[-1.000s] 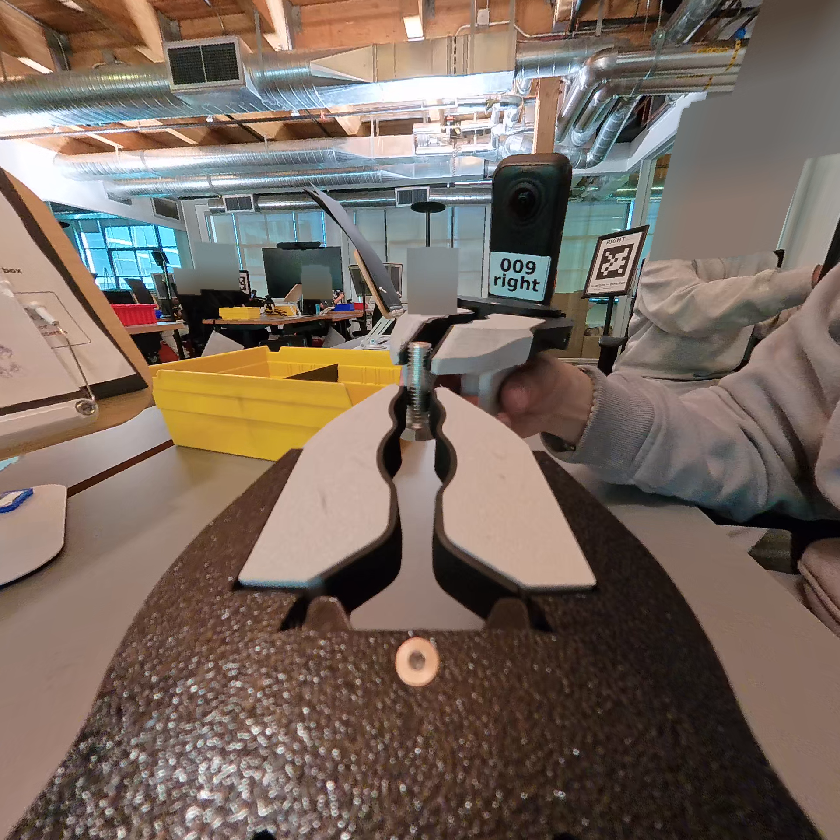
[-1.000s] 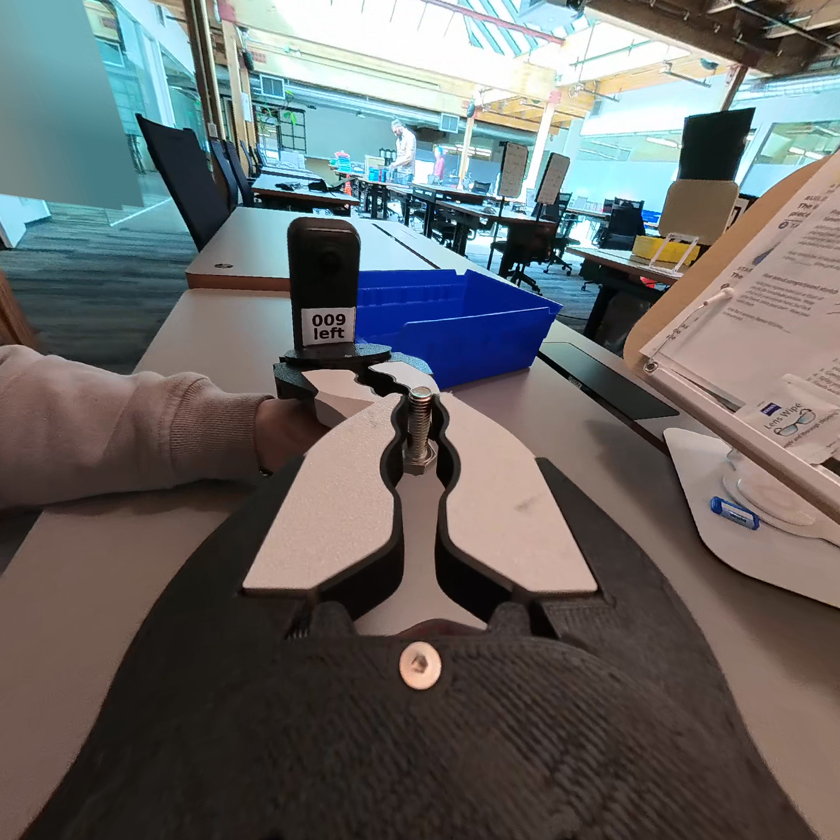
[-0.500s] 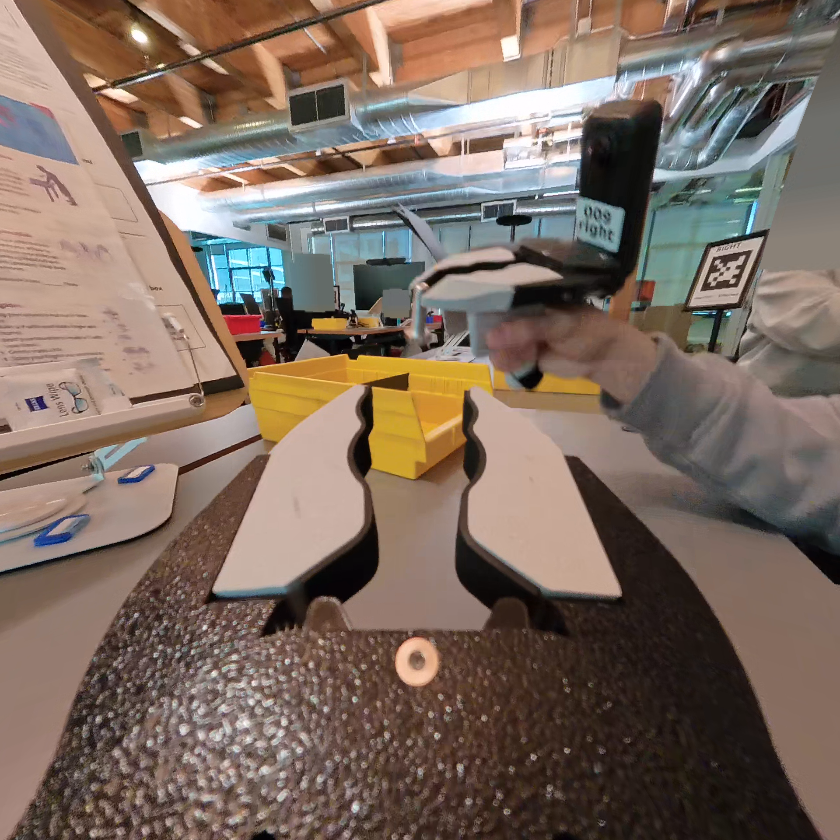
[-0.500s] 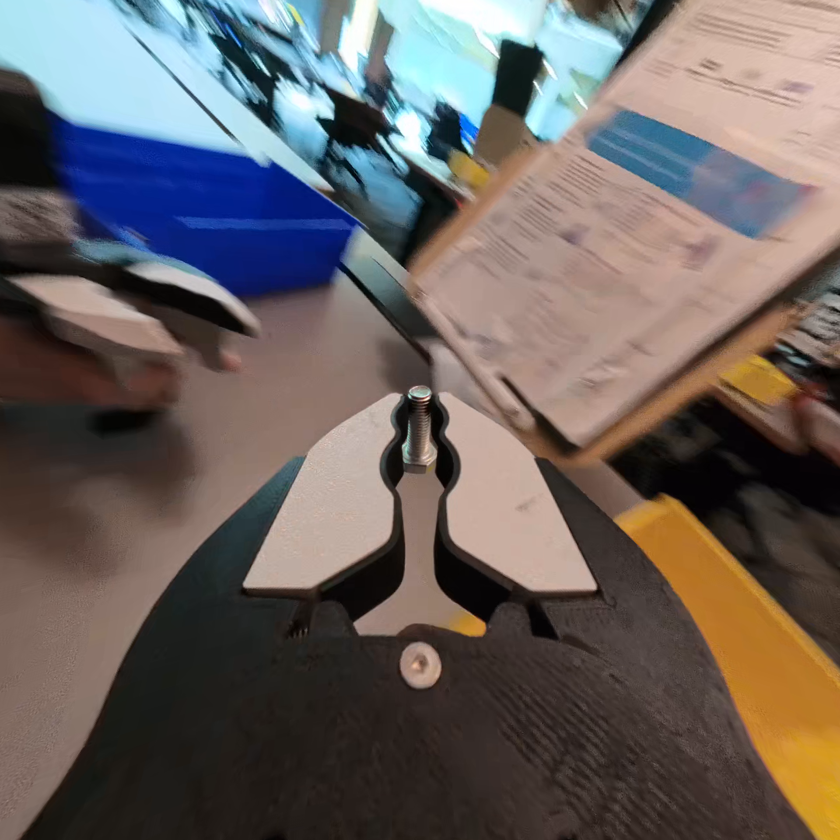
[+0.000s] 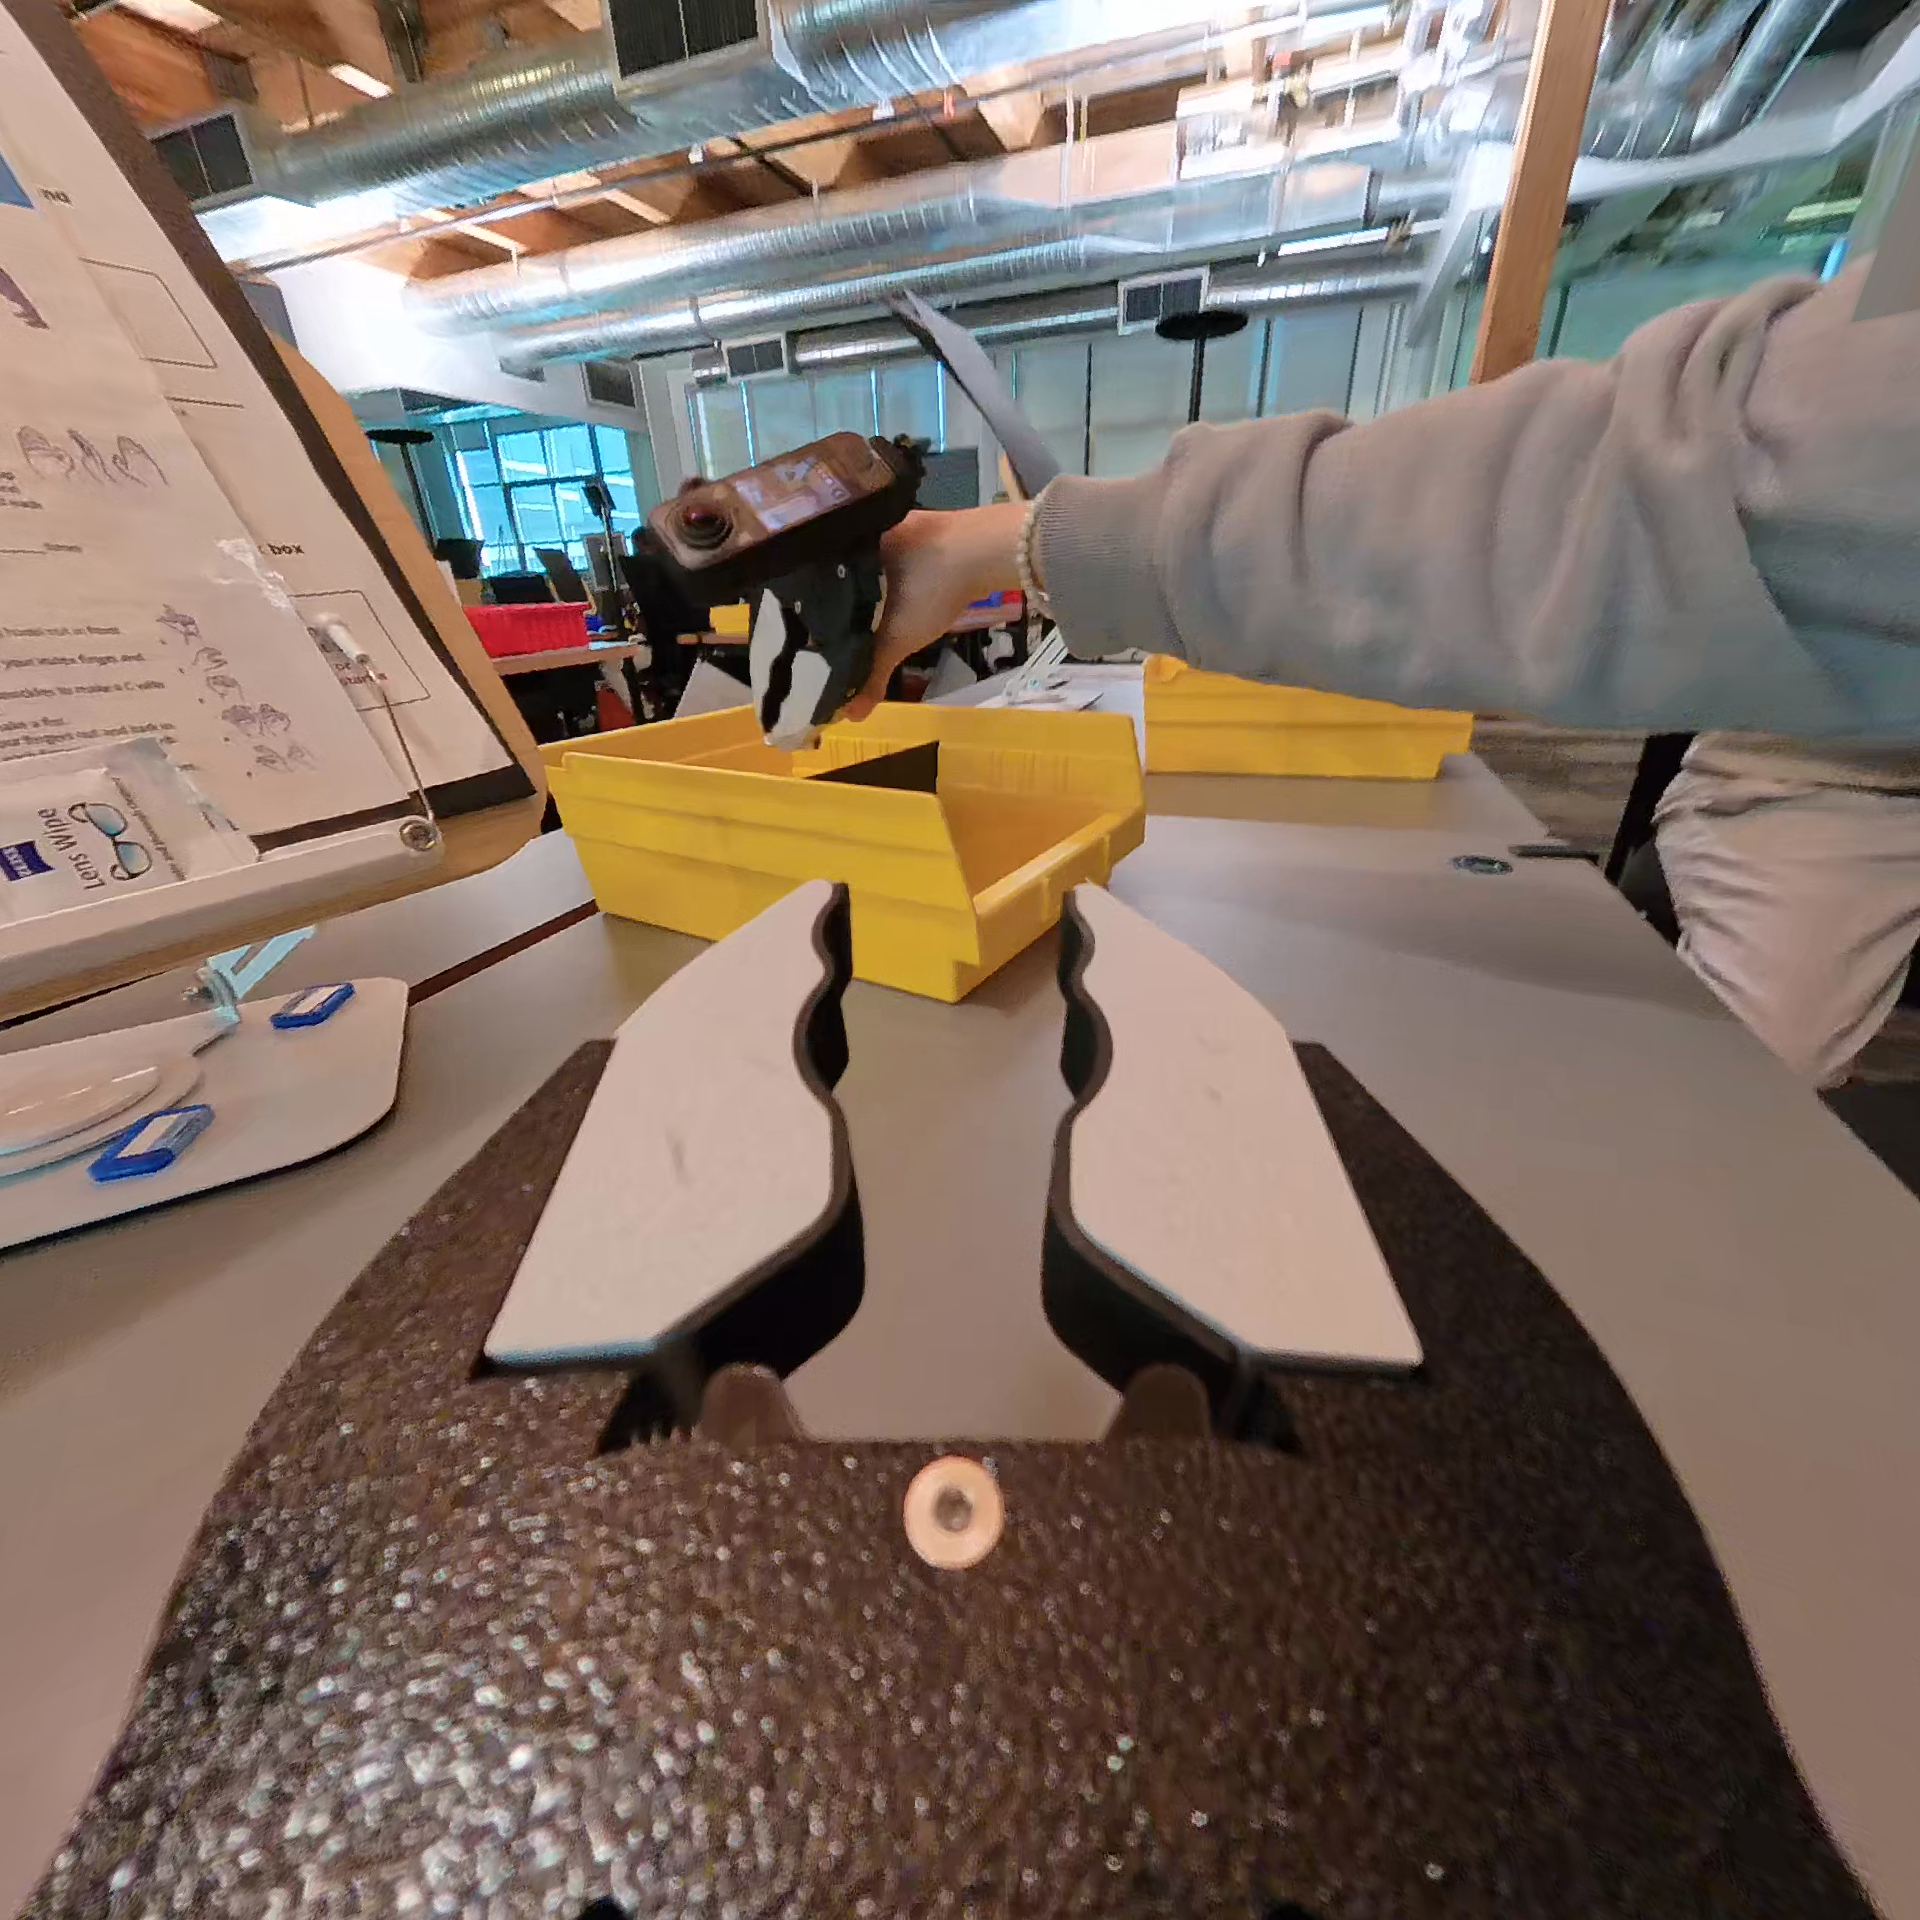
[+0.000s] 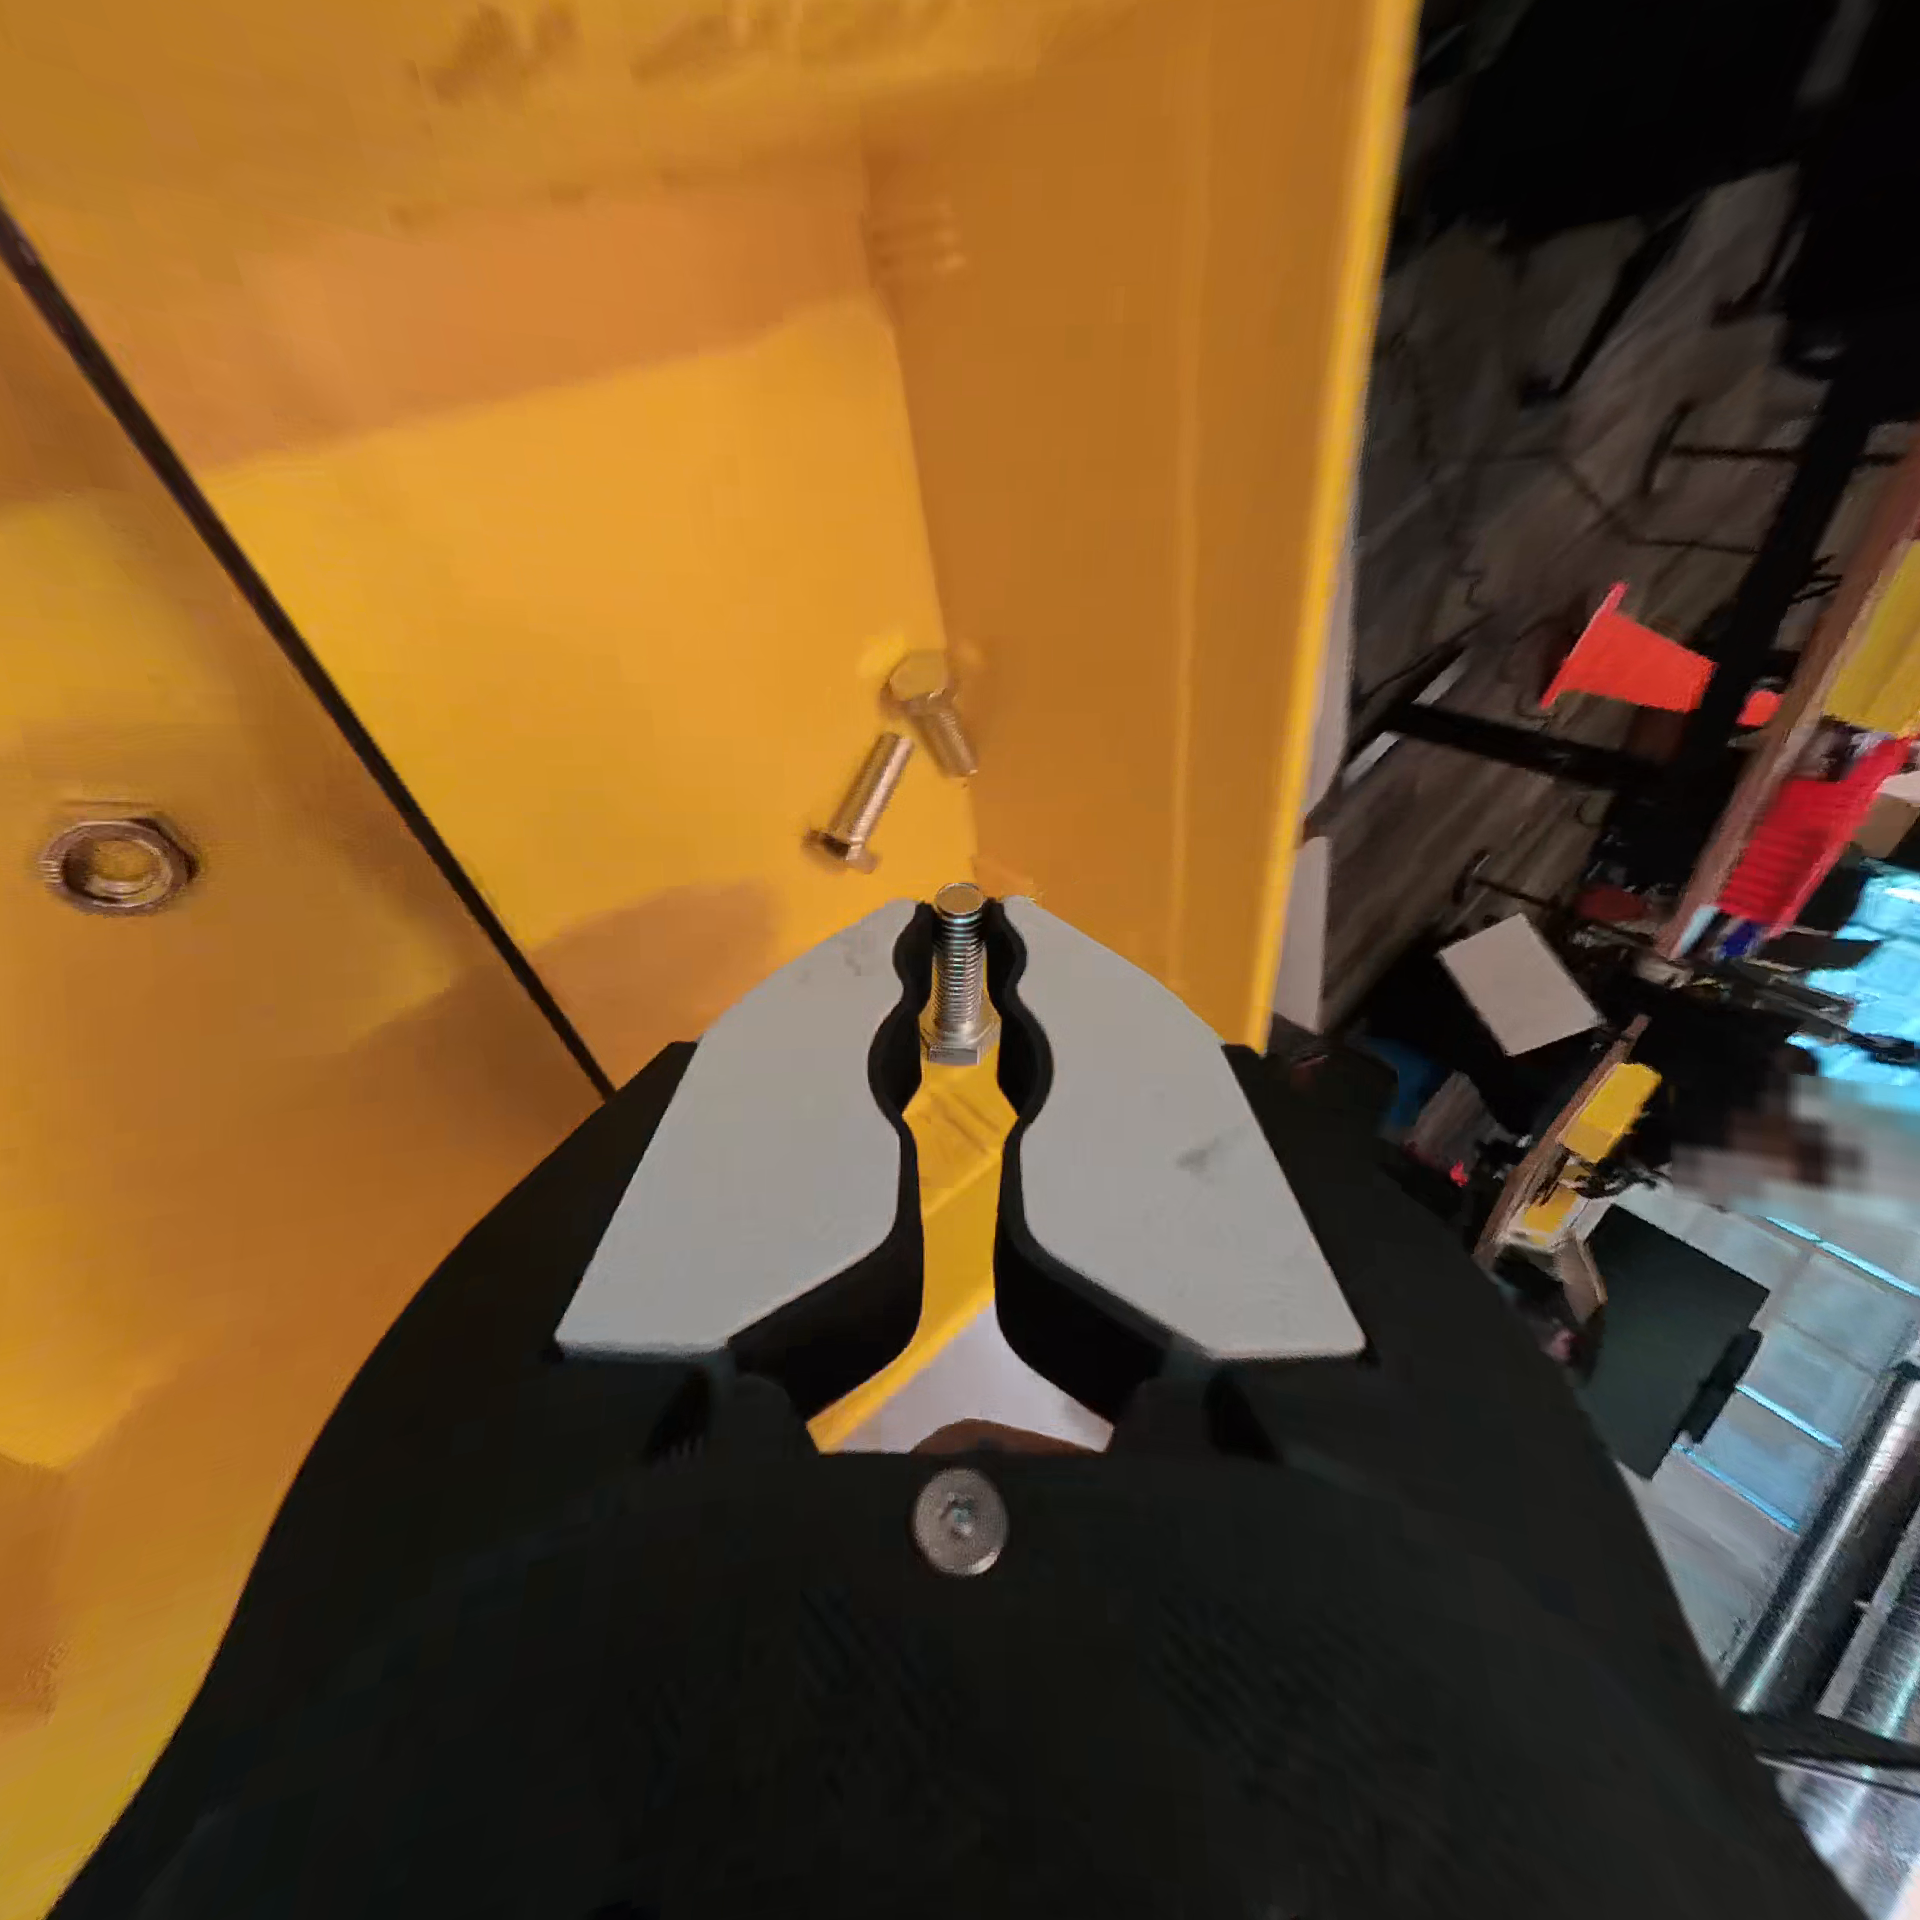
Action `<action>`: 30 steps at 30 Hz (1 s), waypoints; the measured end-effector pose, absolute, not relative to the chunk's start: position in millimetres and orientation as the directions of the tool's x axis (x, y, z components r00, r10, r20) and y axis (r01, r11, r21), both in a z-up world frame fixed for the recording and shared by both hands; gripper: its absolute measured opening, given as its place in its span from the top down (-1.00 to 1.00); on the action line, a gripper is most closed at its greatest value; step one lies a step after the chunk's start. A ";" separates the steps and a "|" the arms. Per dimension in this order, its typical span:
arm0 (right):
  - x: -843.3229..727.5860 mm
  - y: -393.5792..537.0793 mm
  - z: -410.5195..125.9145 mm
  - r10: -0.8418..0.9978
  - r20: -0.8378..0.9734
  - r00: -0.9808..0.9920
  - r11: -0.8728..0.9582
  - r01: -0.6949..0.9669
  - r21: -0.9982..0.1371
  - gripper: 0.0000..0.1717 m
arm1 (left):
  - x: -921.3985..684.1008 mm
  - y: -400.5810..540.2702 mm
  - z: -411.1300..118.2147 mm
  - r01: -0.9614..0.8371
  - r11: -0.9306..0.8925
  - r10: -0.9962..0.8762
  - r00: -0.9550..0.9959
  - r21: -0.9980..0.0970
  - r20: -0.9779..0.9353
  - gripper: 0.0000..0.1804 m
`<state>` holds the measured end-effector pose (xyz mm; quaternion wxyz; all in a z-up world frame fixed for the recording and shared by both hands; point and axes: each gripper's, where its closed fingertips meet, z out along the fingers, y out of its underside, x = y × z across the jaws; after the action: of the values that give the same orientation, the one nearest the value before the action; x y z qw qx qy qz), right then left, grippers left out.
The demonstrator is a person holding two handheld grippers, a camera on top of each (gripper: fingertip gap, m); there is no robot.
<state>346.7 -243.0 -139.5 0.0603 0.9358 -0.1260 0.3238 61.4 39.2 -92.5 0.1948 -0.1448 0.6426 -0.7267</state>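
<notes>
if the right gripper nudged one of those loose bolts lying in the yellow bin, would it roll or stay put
The loose bolt lies on its side on the yellow bin floor, so its round shank would probably roll, though the wider hex head should swing it in an arc. It looks like solid metal: likely stiff and heavy for its size. The smooth plastic floor may also let it slide.

Left wrist view: camera sits low behind the left tool [image 5: 945, 935], facing level across the worktop [image 5: 1351, 987] toward the yellow bin [image 5: 831, 831] ahead. Right wrist view: camera looks steeply down past the right tool [image 6: 958, 914], close above that bin's interior [image 6: 571, 571]. Both views share the bin.
</notes>
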 end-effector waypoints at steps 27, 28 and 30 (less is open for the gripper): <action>92.2 3.3 -106.8 -0.465 -0.035 0.885 -0.307 -0.198 -0.931 0.10 | 76.1 398.3 -120.0 -0.662 -0.642 -0.751 0.443 -0.387 0.489 0.62; 92.2 3.3 -106.7 -0.474 -0.024 0.880 -0.307 -0.191 -0.932 0.08 | 75.9 399.5 -126.5 -0.657 -0.677 -0.718 0.492 -0.330 0.493 0.61; 89.4 3.2 -110.2 -0.459 0.018 0.888 -0.325 -0.149 -0.934 0.02 | 74.9 400.6 -137.5 -0.650 -0.714 -0.685 0.569 -0.261 0.456 0.50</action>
<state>89.4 3.2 -110.2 -0.5490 0.8017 -0.1896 0.1412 74.9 400.6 -137.5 0.0318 -0.8851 0.3770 -0.2711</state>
